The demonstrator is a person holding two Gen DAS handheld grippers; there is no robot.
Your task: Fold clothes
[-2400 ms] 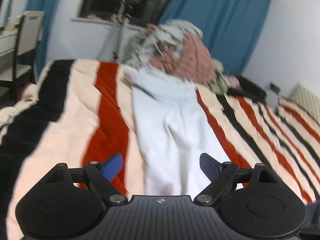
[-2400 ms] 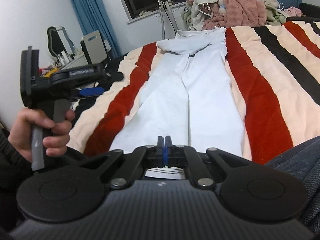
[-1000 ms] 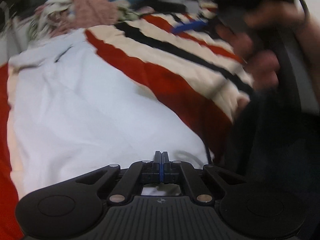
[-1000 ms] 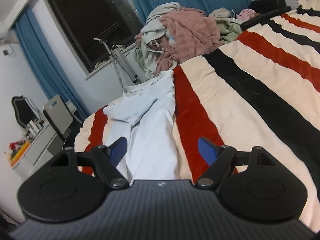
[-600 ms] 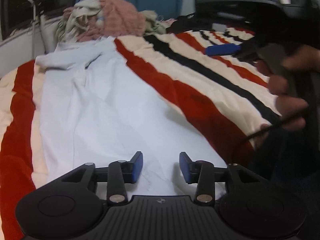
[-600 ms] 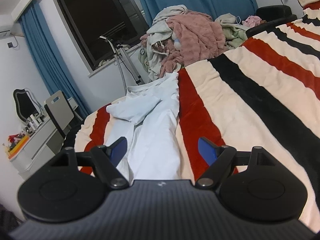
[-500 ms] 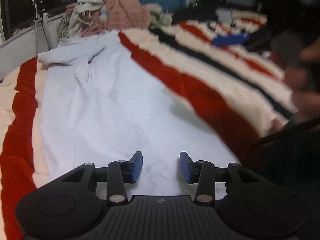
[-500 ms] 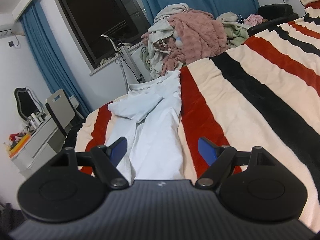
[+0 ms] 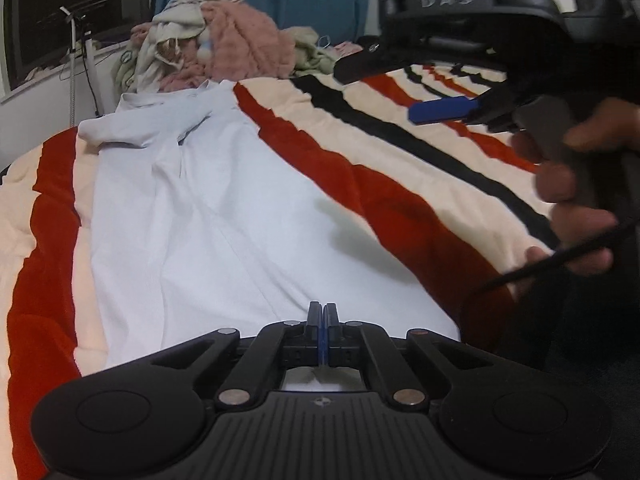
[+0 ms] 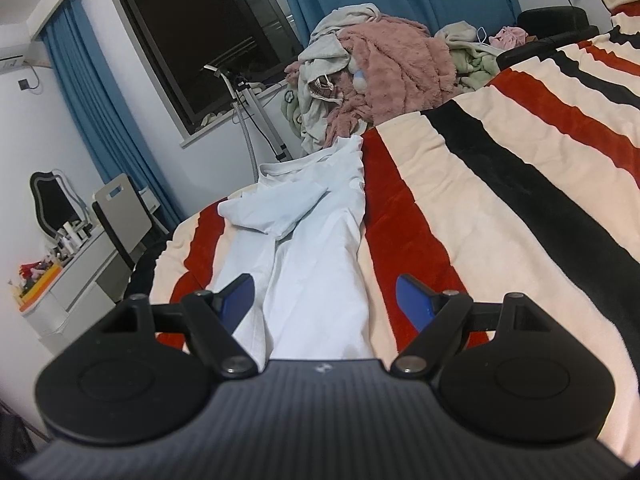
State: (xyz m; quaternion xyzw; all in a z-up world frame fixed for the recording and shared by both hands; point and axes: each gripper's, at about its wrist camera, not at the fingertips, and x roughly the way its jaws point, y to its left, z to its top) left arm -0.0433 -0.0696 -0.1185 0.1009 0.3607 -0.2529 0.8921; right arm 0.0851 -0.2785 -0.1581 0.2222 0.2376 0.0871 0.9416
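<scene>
A white garment (image 9: 208, 216) lies flat and lengthwise on the striped blanket (image 9: 400, 168), with one sleeve folded across its far end (image 10: 276, 208). My left gripper (image 9: 320, 316) is shut, its tips right over the garment's near hem. I cannot make out whether cloth is pinched between the pads. My right gripper (image 10: 324, 300) is open above the near part of the garment, with nothing between its fingers. In the left wrist view a hand holds the right gripper (image 9: 440, 110) over the blanket to the right.
A heap of pink and grey clothes (image 10: 380, 68) sits at the far end of the bed. A dark window (image 10: 200, 40), blue curtains, a metal stand (image 10: 252, 120), a chair (image 10: 120, 208) and a dresser (image 10: 60, 280) stand to the left.
The left gripper's jaws were partly apart half a second ago and are closed together now, over the garment's near hem. The right gripper stays open and hardly moves.
</scene>
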